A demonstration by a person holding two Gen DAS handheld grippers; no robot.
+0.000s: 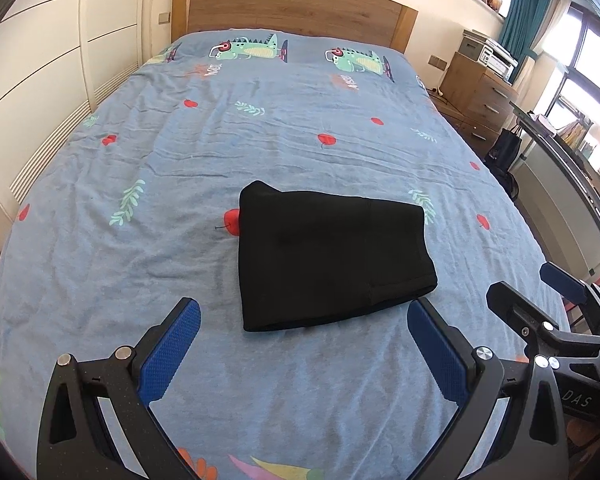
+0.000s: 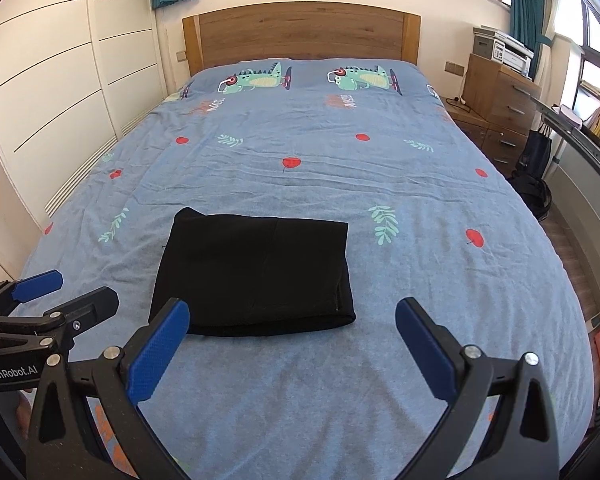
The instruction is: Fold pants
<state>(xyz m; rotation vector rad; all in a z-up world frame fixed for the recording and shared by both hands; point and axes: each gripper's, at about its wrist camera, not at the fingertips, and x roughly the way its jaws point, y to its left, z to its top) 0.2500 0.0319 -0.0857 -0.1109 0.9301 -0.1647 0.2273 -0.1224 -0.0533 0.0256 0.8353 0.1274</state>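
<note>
Both grippers, left (image 1: 304, 344) and right (image 2: 292, 340), hover wide open and empty near the bed's (image 1: 100, 240) foot edge, apparently because the black pants (image 1: 328, 260) already lie folded compactly.

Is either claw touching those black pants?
Apart. Both wrist views show the left gripper and right gripper open, bare sheet before the pants.
</note>
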